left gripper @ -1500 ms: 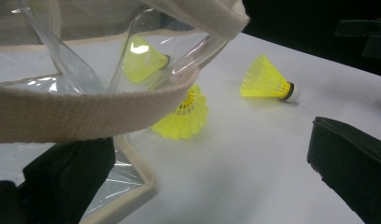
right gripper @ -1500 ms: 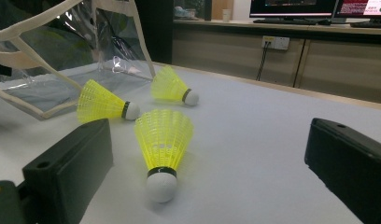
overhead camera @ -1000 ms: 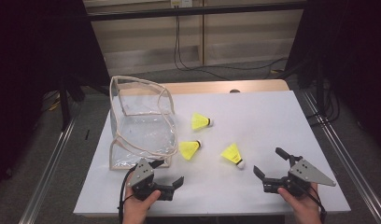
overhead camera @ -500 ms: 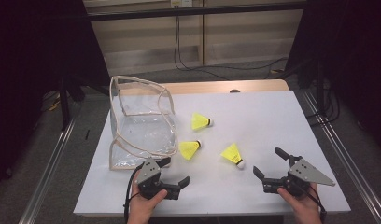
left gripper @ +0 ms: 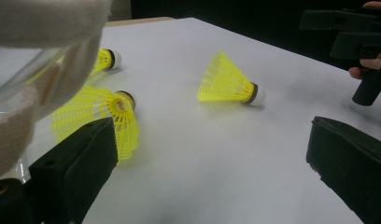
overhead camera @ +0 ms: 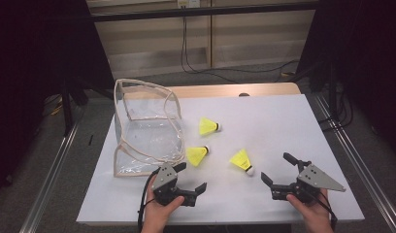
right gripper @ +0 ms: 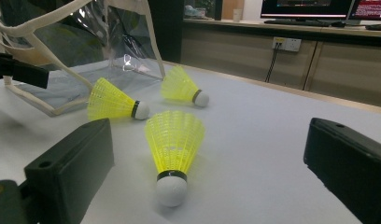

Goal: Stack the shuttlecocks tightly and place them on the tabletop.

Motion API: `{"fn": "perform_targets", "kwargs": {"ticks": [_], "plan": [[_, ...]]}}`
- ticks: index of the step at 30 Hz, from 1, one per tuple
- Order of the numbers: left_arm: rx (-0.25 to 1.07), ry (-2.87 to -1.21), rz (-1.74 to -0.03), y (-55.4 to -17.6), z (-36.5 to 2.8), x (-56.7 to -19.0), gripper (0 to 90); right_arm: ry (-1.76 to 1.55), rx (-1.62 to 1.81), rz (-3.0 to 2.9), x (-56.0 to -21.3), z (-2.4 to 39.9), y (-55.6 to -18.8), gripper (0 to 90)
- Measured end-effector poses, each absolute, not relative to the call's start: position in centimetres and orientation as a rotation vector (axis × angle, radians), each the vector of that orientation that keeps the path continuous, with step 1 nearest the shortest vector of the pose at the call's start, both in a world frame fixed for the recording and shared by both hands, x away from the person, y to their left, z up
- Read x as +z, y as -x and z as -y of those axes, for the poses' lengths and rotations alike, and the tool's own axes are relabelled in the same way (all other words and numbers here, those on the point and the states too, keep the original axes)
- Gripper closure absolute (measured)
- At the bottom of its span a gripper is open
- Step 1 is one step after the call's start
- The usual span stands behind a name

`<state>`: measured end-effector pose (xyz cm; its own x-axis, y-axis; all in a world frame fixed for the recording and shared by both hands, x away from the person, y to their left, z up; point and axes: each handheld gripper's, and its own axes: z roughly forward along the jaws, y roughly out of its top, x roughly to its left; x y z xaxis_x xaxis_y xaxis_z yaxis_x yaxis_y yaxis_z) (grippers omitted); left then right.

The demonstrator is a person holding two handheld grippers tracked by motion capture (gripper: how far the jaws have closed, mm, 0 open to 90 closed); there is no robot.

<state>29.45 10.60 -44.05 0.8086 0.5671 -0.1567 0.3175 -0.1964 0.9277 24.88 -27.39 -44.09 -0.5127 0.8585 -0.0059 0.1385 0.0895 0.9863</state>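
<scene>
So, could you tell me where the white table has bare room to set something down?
Free: the white table right of the three yellow shuttlecocks, up to its far edge. Crowded: beside the clear plastic bag.

- 3 yellow shuttlecocks on the worktop: far one, middle one, near one
- 1 clear bag with cream trim
- 2 hand-held grippers: left, right

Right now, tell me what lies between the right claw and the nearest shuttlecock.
Nothing: bare white table separates the right claw from the nearest shuttlecock, seen in the high view.
</scene>
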Motion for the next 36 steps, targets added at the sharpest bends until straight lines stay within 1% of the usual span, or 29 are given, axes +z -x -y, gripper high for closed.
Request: {"fn": "perform_targets", "kwargs": {"ticks": [27,36], "plan": [[0.285,-1.846,-0.749,-30.2,-7.4,-44.4,2.4,-0.976,1.477,-1.746,-44.0,27.2,-25.0,1.4],[0.314,-1.860,-0.777,-30.6,-6.5,-44.7,3.5,-0.976,1.483,-1.748,-44.0,27.2,-25.0,1.6]]}}
